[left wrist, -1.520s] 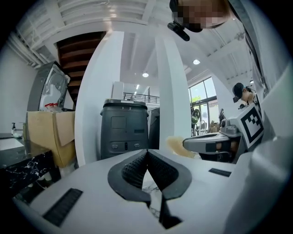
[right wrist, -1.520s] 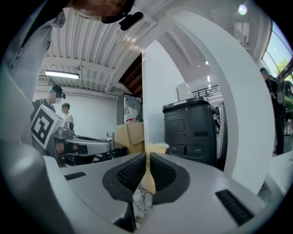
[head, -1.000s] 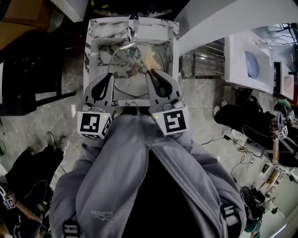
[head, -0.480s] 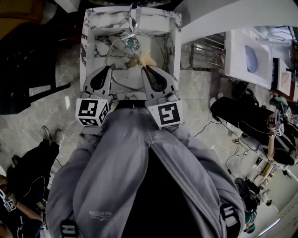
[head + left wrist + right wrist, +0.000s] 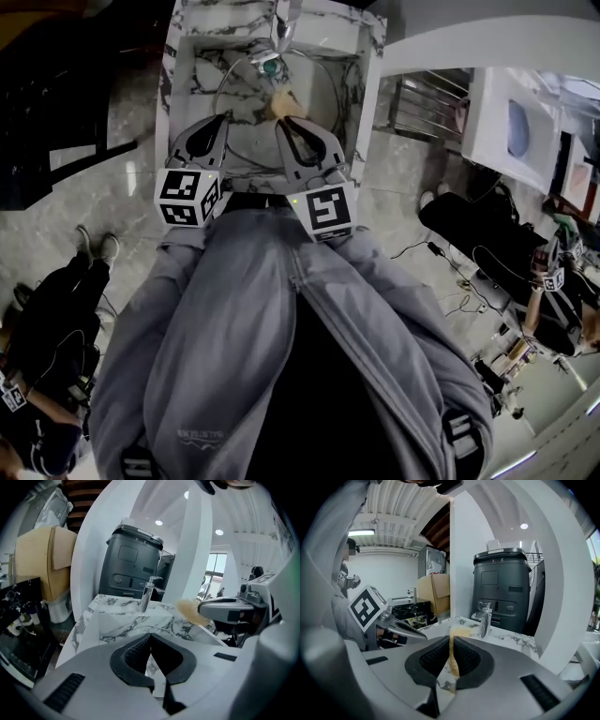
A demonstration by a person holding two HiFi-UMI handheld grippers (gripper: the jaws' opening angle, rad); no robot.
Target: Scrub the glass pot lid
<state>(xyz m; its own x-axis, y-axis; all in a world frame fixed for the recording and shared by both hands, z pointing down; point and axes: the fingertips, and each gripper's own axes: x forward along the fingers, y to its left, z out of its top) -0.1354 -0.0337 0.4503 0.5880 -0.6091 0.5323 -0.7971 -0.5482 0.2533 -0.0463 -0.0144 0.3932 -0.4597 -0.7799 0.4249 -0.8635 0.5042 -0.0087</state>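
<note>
The sink [image 5: 178, 66] is glossy white stone with grey veins, and the tap [image 5: 146, 597] is polished shiny metal. The lid [image 5: 239, 112] is clear smooth glass with a thin metal rim. The sponge [image 5: 191, 611] looks rough and fibrous.

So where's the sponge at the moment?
In the head view, top centre, the sponge is pinched in the right gripper over the marble sink, near the tap.

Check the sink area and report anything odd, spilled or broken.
Nothing stands out. The glass lid lies in the marble sink, with no crack or spill visible, and the right gripper is shut on a tan sponge.
</note>
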